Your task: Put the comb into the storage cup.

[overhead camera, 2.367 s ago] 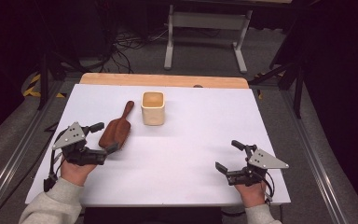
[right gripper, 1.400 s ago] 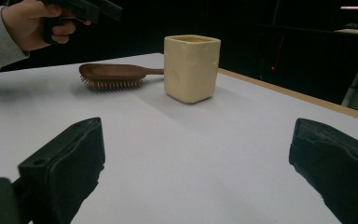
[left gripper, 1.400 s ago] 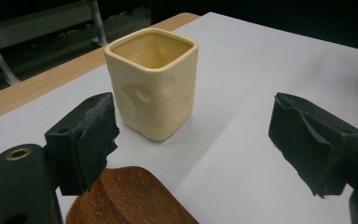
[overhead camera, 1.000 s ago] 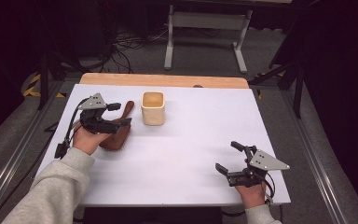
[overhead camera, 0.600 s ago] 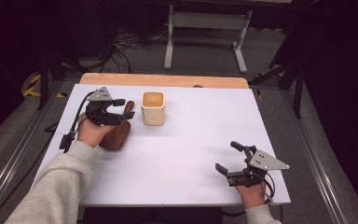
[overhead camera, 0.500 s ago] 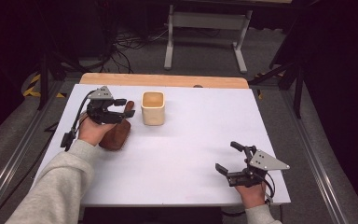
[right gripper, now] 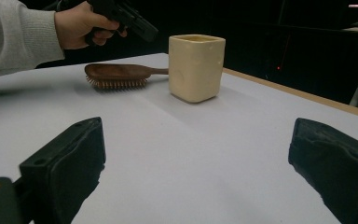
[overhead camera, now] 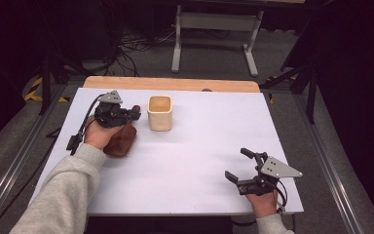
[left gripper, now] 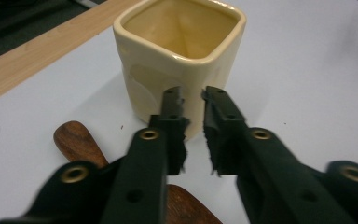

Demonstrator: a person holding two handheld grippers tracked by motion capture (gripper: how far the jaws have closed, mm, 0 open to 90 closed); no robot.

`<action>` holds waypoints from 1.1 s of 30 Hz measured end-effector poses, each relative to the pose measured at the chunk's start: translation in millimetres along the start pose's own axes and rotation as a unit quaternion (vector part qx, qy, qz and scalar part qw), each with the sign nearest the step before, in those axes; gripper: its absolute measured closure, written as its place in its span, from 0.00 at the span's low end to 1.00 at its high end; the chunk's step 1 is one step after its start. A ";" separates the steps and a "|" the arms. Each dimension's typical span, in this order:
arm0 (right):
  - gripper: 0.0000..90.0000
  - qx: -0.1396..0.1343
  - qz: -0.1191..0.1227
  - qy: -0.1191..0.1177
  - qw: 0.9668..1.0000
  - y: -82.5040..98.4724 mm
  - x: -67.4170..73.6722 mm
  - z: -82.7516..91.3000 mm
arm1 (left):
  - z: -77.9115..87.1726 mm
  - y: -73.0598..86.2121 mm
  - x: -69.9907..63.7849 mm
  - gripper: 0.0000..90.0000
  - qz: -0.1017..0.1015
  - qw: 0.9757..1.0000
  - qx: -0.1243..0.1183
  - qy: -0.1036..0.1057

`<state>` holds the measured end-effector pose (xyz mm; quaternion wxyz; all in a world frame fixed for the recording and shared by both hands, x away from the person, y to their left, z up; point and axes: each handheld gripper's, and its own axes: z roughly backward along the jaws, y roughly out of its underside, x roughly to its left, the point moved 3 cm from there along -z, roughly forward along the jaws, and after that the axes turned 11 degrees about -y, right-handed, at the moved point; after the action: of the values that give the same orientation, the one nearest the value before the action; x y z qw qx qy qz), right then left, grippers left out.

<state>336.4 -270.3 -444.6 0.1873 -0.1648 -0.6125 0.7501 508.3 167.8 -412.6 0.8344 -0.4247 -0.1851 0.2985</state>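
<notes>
High view: one wooden hairbrush (overhead camera: 121,140) and one cream square cup (overhead camera: 159,113) are counted on the white table (overhead camera: 199,146), the brush just left of the cup. The left gripper (overhead camera: 135,115) is held above the brush handle; its jaws have just been closing and are brought nearly together, with nothing seen clamped between them. The right gripper (overhead camera: 237,166) is rested near the front right edge, jaws spread wide and empty. A dark room with a metal stand (overhead camera: 214,29) is seen beyond.
</notes>
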 end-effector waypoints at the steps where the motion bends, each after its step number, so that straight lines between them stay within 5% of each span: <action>1: 0.05 0.000 0.000 0.000 1.000 0.0 0.0 0.1 | -1.4 0.1 1.0 0.99 -0.005 1.000 0.007 -0.002; 14: 0.05 0.002 -0.002 0.003 1.000 -1.0 3.0 1.3 | -20.5 -1.5 16.0 1.00 -0.017 0.997 0.075 -0.024; 21: 0.05 0.010 0.002 0.006 1.000 0.4 6.1 1.9 | -34.9 -0.3 17.4 1.00 -0.040 0.992 0.120 -0.029; 22: 0.05 0.010 0.001 0.008 1.000 0.9 6.5 3.5 | -40.1 0.5 17.8 1.00 -0.046 0.989 0.134 -0.032; 33: 0.05 0.010 -0.002 0.008 1.000 2.7 6.4 6.0 | -57.5 4.1 18.1 1.00 -0.049 0.978 0.190 -0.070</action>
<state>327.7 -272.8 -446.2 0.1954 -0.1674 -0.6037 0.7546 552.9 147.2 -447.8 0.8987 -0.2269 -0.2034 0.3155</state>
